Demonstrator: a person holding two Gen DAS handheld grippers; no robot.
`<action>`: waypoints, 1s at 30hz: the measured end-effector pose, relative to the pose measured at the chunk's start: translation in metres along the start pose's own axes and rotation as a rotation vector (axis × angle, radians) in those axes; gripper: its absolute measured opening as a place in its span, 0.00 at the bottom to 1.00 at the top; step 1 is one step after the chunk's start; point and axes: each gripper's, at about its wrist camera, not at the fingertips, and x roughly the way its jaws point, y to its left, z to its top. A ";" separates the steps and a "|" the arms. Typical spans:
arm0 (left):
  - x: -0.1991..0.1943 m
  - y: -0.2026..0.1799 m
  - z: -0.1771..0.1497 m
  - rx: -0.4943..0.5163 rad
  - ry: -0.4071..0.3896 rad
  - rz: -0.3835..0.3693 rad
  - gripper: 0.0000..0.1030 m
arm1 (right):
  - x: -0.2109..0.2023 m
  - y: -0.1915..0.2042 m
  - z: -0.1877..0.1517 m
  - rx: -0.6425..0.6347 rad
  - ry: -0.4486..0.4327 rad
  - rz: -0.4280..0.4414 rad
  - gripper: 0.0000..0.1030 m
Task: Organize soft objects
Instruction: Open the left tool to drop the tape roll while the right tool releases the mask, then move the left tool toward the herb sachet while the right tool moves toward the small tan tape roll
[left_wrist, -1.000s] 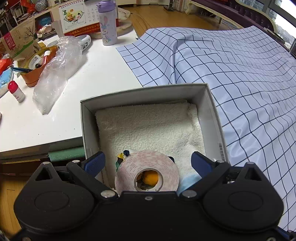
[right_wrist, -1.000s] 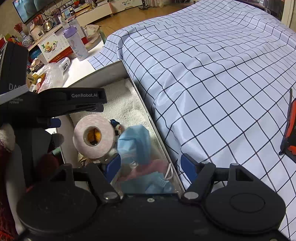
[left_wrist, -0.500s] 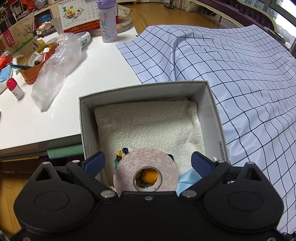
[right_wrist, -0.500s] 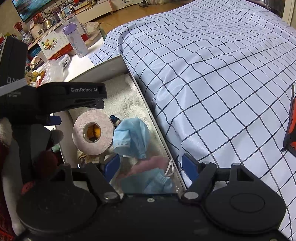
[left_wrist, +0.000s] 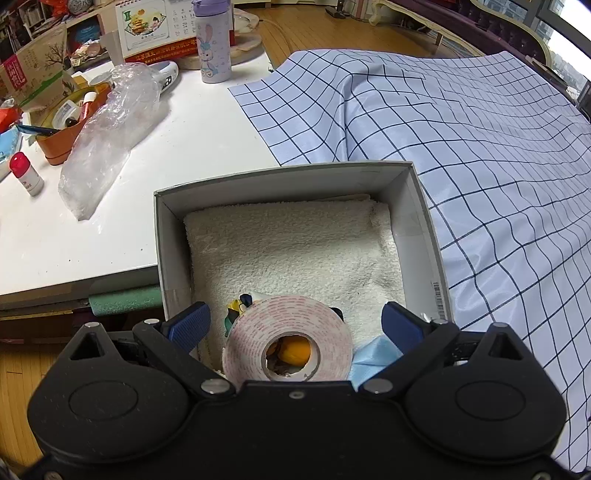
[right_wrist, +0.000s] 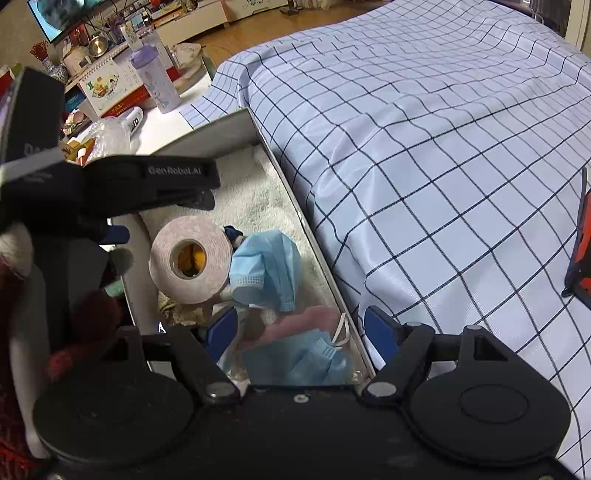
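A grey cardboard box (left_wrist: 424, 221) lies open with a folded white towel (left_wrist: 295, 251) in it. On the towel's near end stand a roll of foam tape (left_wrist: 288, 343), a small colourful toy (left_wrist: 236, 308) and a blue face mask (right_wrist: 269, 266). A second blue mask (right_wrist: 303, 362) and something pink (right_wrist: 306, 321) lie at the box's near end. My left gripper (left_wrist: 295, 325) is open and empty, its fingers either side of the tape roll. My right gripper (right_wrist: 301, 332) is open and empty above the masks. The left gripper also shows in the right wrist view (right_wrist: 110, 192).
The box sits between a white table (left_wrist: 184, 147) and a blue checked cloth (left_wrist: 480, 147). On the table are a crumpled plastic bag (left_wrist: 110, 125), an orange pot (left_wrist: 62, 136), a purple bottle (left_wrist: 214, 48) and a calendar (left_wrist: 155, 26). An orange-black object (right_wrist: 580, 254) lies on the cloth.
The blue mask has dropped from between my right fingers onto the towel beside the tape roll. My right gripper has drawn back a little. The left gripper has hardly moved.
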 end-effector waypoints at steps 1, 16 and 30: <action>0.000 -0.001 0.000 0.001 0.001 -0.002 0.93 | -0.002 -0.001 0.001 0.001 -0.005 0.001 0.73; -0.001 -0.029 -0.013 0.123 -0.012 -0.049 0.93 | -0.103 -0.047 0.019 0.079 -0.240 -0.042 0.78; -0.011 -0.075 -0.045 0.326 -0.007 -0.142 0.93 | -0.219 -0.222 -0.026 0.314 -0.388 -0.442 0.85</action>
